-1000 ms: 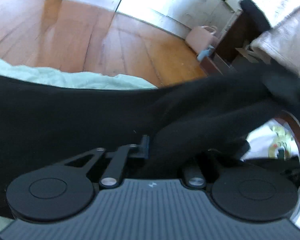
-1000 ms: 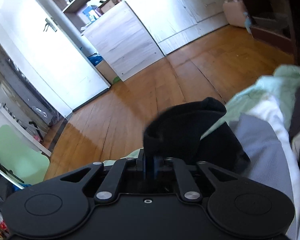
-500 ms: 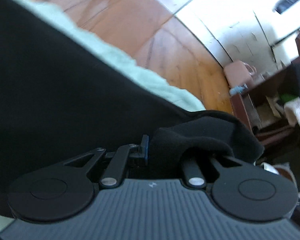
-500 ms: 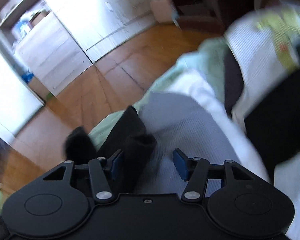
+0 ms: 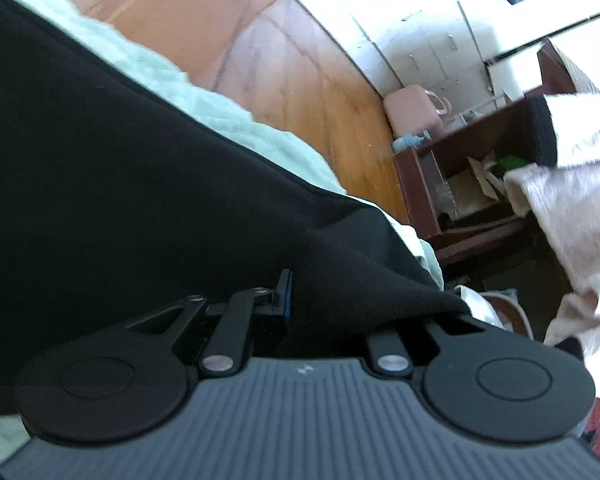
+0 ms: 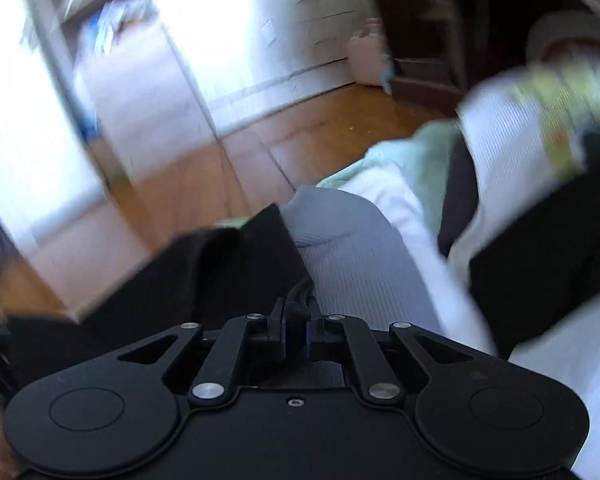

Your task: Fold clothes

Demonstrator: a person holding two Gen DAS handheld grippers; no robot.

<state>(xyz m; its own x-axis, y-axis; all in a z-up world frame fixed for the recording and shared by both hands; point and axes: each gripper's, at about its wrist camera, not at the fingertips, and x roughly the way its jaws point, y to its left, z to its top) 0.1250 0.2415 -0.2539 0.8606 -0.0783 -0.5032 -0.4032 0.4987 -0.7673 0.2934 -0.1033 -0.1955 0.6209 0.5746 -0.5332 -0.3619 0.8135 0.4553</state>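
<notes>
A black garment [image 5: 120,184] lies spread across the left wrist view over a mint green sheet [image 5: 228,116]. My left gripper [image 5: 300,292] is shut on a fold of it; the cloth drapes over and hides the right finger. In the blurred right wrist view the same black garment [image 6: 204,276] hangs to the left. My right gripper [image 6: 296,316] is closing, its jaws nearly together with a thin edge of the black cloth pinched between the pads.
A grey cloth [image 6: 348,248], a white printed garment [image 6: 512,120] and another black piece [image 6: 548,240] lie ahead of the right gripper. Beyond the sheet are wooden floor [image 5: 300,72], a dark shelf unit [image 5: 460,184], a pink bag [image 5: 412,112] and a furry beige cloth [image 5: 572,208].
The right gripper sank toward the pile, opened wide half a second ago, and has now closed on the black cloth's edge. The left gripper rolled and shifted, still gripping the black garment.
</notes>
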